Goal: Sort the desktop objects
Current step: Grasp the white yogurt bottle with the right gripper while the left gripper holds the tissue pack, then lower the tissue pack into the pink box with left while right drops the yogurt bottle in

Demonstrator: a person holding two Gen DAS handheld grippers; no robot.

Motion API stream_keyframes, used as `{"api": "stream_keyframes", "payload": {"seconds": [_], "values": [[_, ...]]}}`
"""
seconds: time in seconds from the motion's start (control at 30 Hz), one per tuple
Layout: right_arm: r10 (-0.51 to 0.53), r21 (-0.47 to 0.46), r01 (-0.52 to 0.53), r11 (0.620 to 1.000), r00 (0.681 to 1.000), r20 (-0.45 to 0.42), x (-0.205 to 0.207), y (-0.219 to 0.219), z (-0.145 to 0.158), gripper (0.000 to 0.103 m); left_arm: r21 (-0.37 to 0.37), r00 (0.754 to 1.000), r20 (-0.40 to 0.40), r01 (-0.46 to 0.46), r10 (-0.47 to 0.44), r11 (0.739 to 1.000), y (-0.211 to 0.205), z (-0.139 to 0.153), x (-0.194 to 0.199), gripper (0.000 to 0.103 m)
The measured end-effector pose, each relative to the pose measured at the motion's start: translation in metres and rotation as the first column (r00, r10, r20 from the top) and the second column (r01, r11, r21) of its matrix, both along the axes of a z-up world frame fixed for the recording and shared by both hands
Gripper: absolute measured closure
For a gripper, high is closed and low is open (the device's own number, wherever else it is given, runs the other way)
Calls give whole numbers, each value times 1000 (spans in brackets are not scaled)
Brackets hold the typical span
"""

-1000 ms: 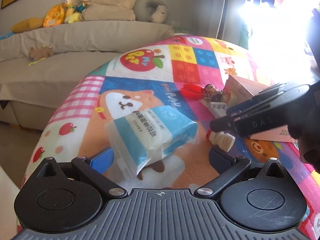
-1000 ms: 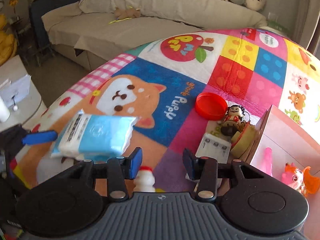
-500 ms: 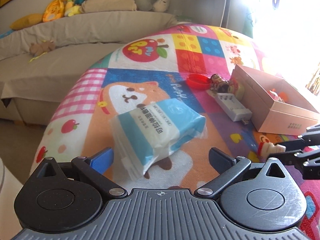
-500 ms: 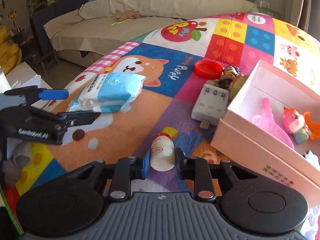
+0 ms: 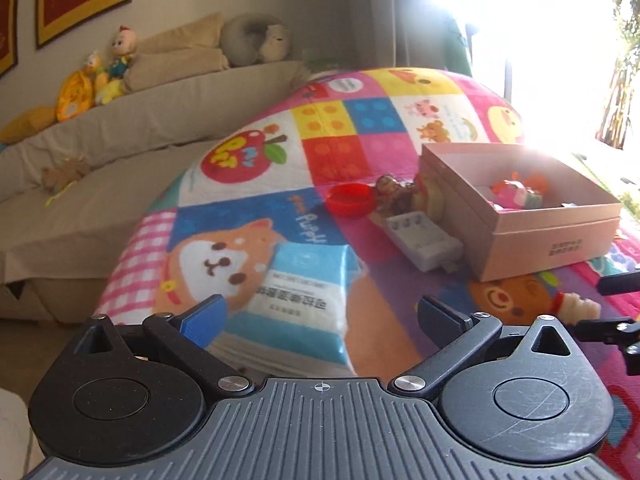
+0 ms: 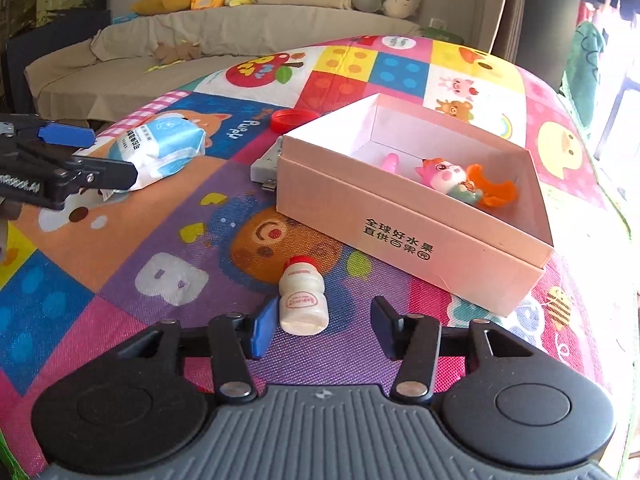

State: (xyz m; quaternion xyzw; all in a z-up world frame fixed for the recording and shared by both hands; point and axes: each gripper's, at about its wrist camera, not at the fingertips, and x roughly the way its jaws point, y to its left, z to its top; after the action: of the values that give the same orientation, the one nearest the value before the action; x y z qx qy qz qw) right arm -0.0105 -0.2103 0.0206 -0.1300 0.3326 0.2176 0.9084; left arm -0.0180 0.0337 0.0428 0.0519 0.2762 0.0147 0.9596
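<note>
Bright daylight; window (image 5: 540, 40) glare blown out upper right, slight motion blur, fisheye bending edges.

We see open play mat (image 6: 132, 240) between the right gripper (image 6: 320, 330) and left gripper (image 6: 80, 160), clear passage at 10 o'clock. Small bottle (image 6: 303, 300) lies between the opening jaws, touching the blue pad side, not the other. Pink box (image 6: 400, 236) blocks 1 o'clock, its near wall close beyond the bottle. At the left gripper (image 5: 320, 320), tissue pack (image 5: 296, 300) fills the gap at 12. Charger (image 5: 424, 240) and red lid (image 5: 350, 199) crowd the box's left side; bare mat beyond them at 11.
</note>
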Motion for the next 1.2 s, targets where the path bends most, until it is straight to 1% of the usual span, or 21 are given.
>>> {"api": "stream_keyframes", "payload": {"seconds": [0.1, 0.17, 0.23, 0.33, 0.4, 0.43, 0.5, 0.57, 0.63, 0.7, 0.8, 0.87, 0.93, 1.0, 1.03, 1.1, 1.13, 1.2], "values": [[-10, 17, 10, 1000, 1000, -3, -1, -2, -2, 44, 43, 999, -34, -25, 26, 999, 9, -9, 26, 0], [-15, 20, 15, 1000, 1000, -4, -2, -3, -3, 44, 47, 997, -59, -42, 45, 998, 13, -16, 39, 0], [-23, 18, 23, 1000, 1000, 0, -3, -5, -4, 43, 27, 996, -79, -49, 51, 998, 16, -21, 47, 0], [-42, 14, 42, 999, 999, 17, -4, -9, -4, 40, -9, 993, -96, -63, 62, 998, 18, -25, 50, 0], [-77, 3, 77, 997, 996, 42, -3, -13, -4, 39, -10, 994, -90, -65, 64, 998, 15, -26, 49, 0], [-92, -5, 92, 996, 994, 54, -2, -13, -4, 38, -13, 994, -86, -62, 60, 998, 14, -25, 47, 0], [-130, -41, 134, 990, 987, 96, 0, -14, -6, 37, -27, 996, -84, -45, 43, 999, 11, -24, 44, 5], [-152, -62, 159, 985, 982, 112, 2, -14, -7, 35, -38, 996, -85, -20, 17, 999, 6, -23, 39, 5], [-142, -15, 144, 989, 987, 80, 4, -18, -6, 35, -42, 996, -83, 7, -10, 999, 0, -23, 34, 5], [-97, 44, 95, 995, 994, 48, 2, -19, -1, 35, -37, 996, -83, 21, -24, 999, -4, -23, 31, 5], [-17, 74, 13, 997, 999, 48, -4, -12, 4, 35, -28, 997, -80, 18, -21, 999, -5, -23, 30, 5], [20, 74, -23, 997, 999, 43, -4, -5, 5, 35, -30, 997, -80, 4, -7, 1000, -2, -22, 30, 5], [23, 82, -24, 996, 1000, 9, 1, 2, 5, 35, -33, 997, -77, -13, 10, 999, 1, -21, 30, 5], [5, 105, 0, 994, 999, -45, 8, 7, 4, 35, -40, 997, -74, -25, 22, 999, 4, -19, 30, 5], [1, 109, 6, 994, 998, -57, 9, 9, 2, 36, -42, 997, -73, -30, 27, 999, 5, -19, 30, 5], [-3, 89, 8, 996, 998, -56, 7, 15, -2, 46, -36, 996, -75, -47, 44, 998, 7, -19, 32, 5], [-6, 70, 10, 997, 999, -53, 5, 17, -5, 56, -33, 995, -79, -57, 55, 998, 8, -20, 34, 5], [-8, 63, 11, 998, 999, -39, 2, 18, -6, 57, -35, 993, -93, -75, 72, 997, 10, -22, 39, 5]]}}
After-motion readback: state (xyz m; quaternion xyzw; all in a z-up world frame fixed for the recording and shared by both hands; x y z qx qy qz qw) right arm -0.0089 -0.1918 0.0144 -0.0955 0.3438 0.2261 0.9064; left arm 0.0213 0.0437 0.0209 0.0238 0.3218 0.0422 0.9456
